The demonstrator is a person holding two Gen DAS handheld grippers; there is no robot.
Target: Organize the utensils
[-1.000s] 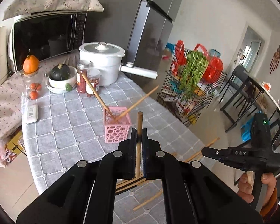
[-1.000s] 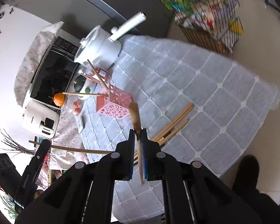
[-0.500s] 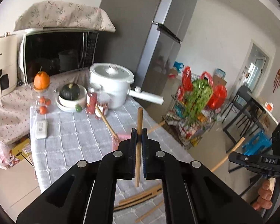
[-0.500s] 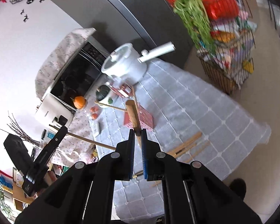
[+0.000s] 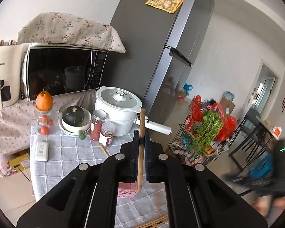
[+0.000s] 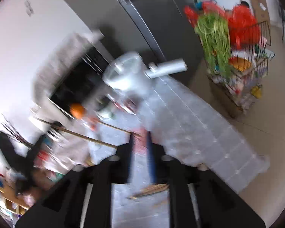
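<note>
The left tongs (image 5: 140, 142) are shut tight on one wooden chopstick (image 5: 141, 133). The stick stands almost straight up between the two pads, with its top poking out above them and its bottom end hanging down over the pink basket (image 5: 127, 190). The right tongs (image 6: 140, 138) are opening, and nothing is between them; that picture is very blurry.

In the left picture, from left to right: a cream cooker (image 5: 3, 79) sits by the wall. Next is a black microwave (image 5: 64, 70) with a flowery cloth (image 5: 70, 32) on top. In front of it an orange (image 5: 44, 101) sits on a jar (image 5: 45, 121). A white remote (image 5: 41, 151) lies on the grey checked table (image 5: 66, 163). A dark green squash (image 5: 73, 115) sits in a bowl (image 5: 77, 127). Two small jars (image 5: 102, 131) stand beside a white pot (image 5: 119, 110) with a long handle. The end of another chopstick (image 5: 104, 149) pokes up just behind the left tongs. A big grey fridge (image 5: 157, 57) stands behind the table. A wire rack (image 5: 205, 140) with greens and red bags is on the floor to the right.

In the right picture, more chopsticks (image 6: 152, 189) lie flat on the table, low between the tongs' arms. The pink basket (image 6: 140, 142) shows just past the tips.
</note>
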